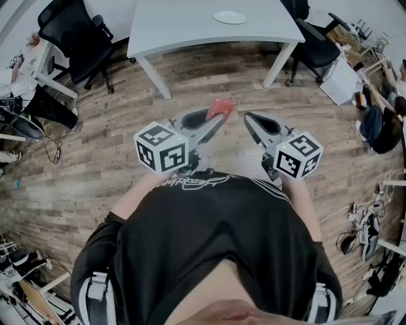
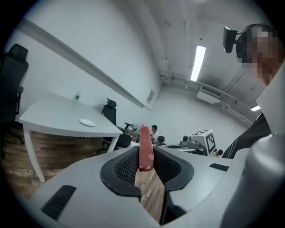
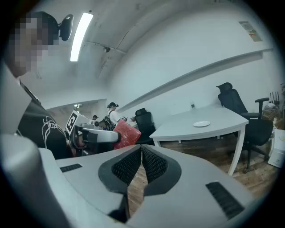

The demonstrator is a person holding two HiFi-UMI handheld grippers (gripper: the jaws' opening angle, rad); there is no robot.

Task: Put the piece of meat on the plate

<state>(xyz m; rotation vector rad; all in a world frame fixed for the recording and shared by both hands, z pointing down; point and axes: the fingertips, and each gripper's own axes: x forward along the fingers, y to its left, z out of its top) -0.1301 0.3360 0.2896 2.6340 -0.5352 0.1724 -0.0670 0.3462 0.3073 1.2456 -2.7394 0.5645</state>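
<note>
A flat red piece of meat [image 1: 219,107] stands on edge between the pads of my left gripper [image 1: 217,119], which is shut on it; the left gripper view shows the meat [image 2: 145,149] upright in the jaws. In the right gripper view the meat [image 3: 126,132] shows at the left, held by the left gripper. My right gripper [image 1: 249,119] is shut with nothing between its pads [image 3: 141,162]. A small white plate [image 1: 229,17] lies on the white table [image 1: 190,28] far ahead; it also shows as a plate [image 2: 87,122] and a plate [image 3: 201,124] in the two gripper views. Both grippers hover over the wooden floor, well short of the table.
Black office chairs [image 1: 81,38] stand left and right [image 1: 311,44] of the table. Its white legs [image 1: 155,79] reach the wood floor. Cables and gear [image 1: 365,222] lie at the right edge, people sit at the sides. The person's black shirt [image 1: 203,241] fills the lower head view.
</note>
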